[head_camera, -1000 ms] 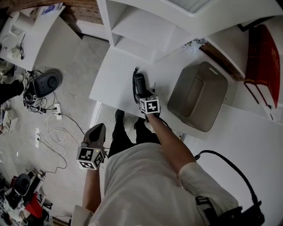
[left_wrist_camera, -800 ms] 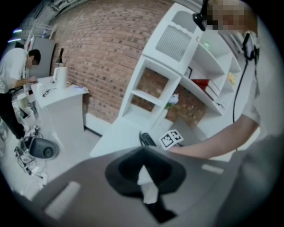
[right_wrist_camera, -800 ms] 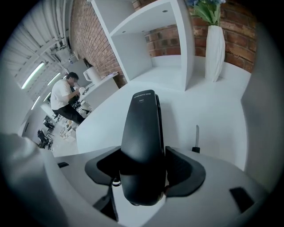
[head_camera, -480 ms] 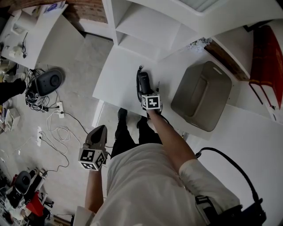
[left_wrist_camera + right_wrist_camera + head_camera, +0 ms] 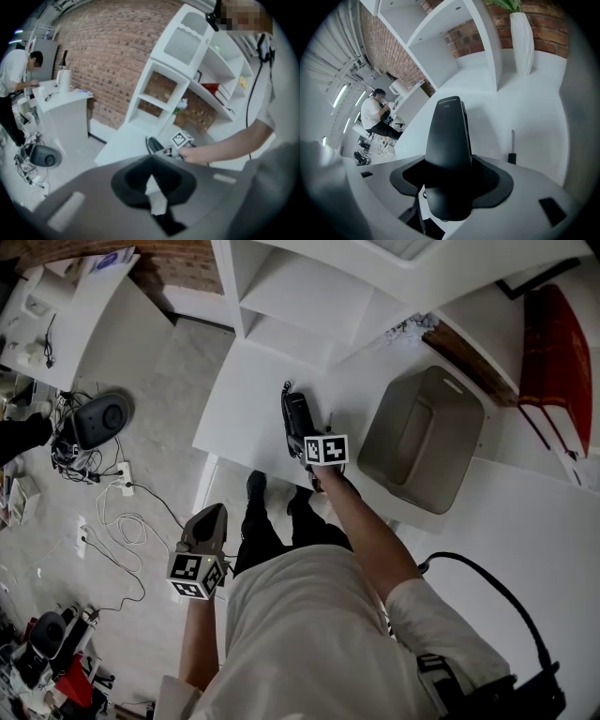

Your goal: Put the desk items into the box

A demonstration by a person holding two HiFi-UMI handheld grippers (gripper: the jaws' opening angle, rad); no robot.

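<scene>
Your right gripper (image 5: 448, 180) is clamped on the black item (image 5: 449, 136) at the desk (image 5: 239, 404); your left gripper (image 5: 151, 185) hangs closed and empty. Hold firm, lift clear, then carry it right to the open box (image 5: 422, 442).

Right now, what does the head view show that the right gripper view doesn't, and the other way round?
Only the head view: the grey box, the red books and the left gripper. Only the right gripper view: ceiling lights and the jaws closed on the sides of the black item. Both: the black item, the right gripper holding it and the white desk.
</scene>
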